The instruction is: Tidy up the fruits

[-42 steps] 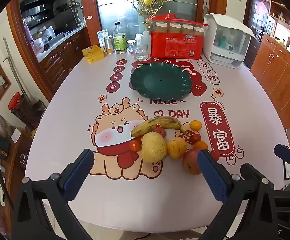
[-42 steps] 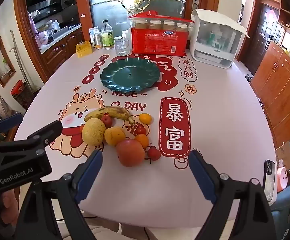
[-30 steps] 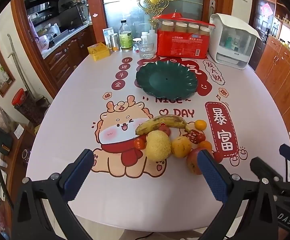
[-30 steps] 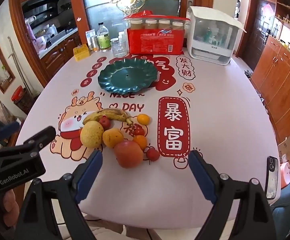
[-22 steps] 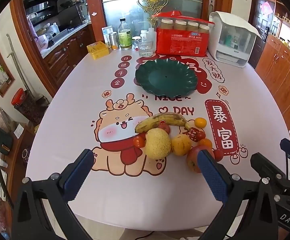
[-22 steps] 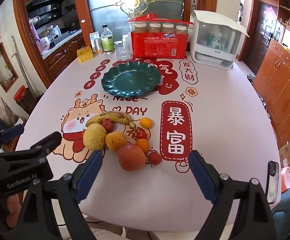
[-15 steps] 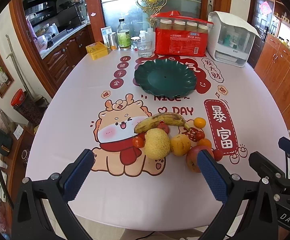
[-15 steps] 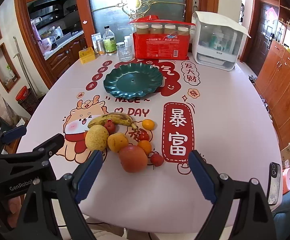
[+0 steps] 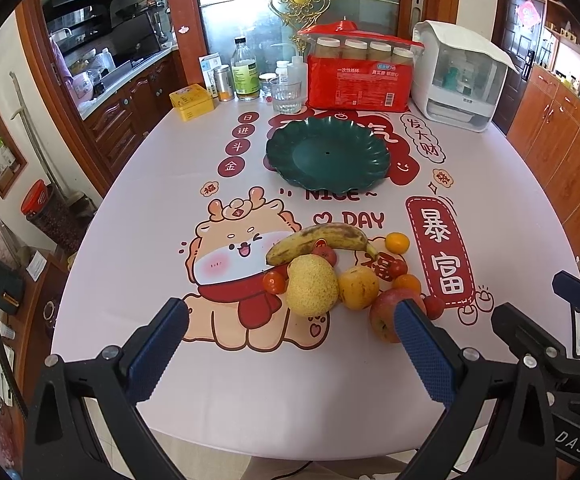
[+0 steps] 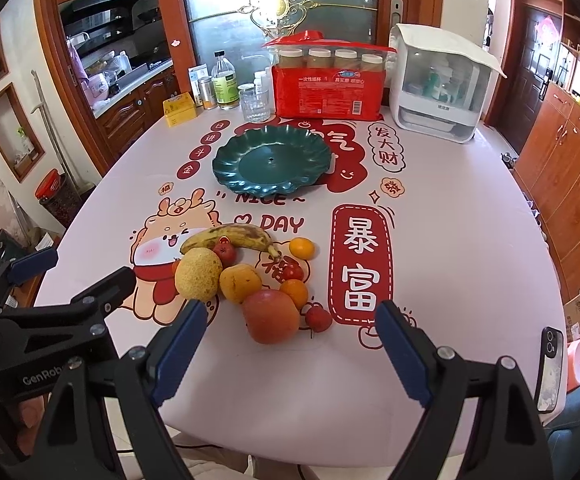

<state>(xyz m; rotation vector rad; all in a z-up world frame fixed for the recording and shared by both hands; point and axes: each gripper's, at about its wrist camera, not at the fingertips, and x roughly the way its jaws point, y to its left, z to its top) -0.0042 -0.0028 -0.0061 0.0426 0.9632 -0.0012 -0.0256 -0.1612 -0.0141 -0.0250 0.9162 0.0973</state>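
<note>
1. The left gripper point(image 9: 290, 320) hung over the near edge of the table point(image 9: 137, 216), its blue ribbed pads wide apart and holding nothing.
2. The fruit lay bunched on the printed tablecloth, well short of the empty green plate point(image 9: 328, 155), whose rim was scalloped and glossy.
3. Leftmost in the pile sat a small tomato point(image 9: 273, 282), touching the pear point(image 9: 312, 285). The pear was rough-skinned and bulbous, probably the heaviest piece along with the apple; its widest part looked the safest place to grip.
4. Behind it arched the banana point(image 9: 322, 239), spotted brown and likely soft, best taken mid-length with a gentle squeeze.
5. Next came the yellow-orange fruit point(image 9: 358, 286), round, firm-looking and easy to span.
6. The red apple point(image 10: 270, 316) looked smooth and waxy, so it might slip unless held across its middle.
7. Small tangerines point(image 10: 302, 248) and red cherry-sized fruits lay to the right, light and prone to roll.
8. The right gripper point(image 10: 290, 334) hovered just before the apple, its pads spread and empty.
</note>
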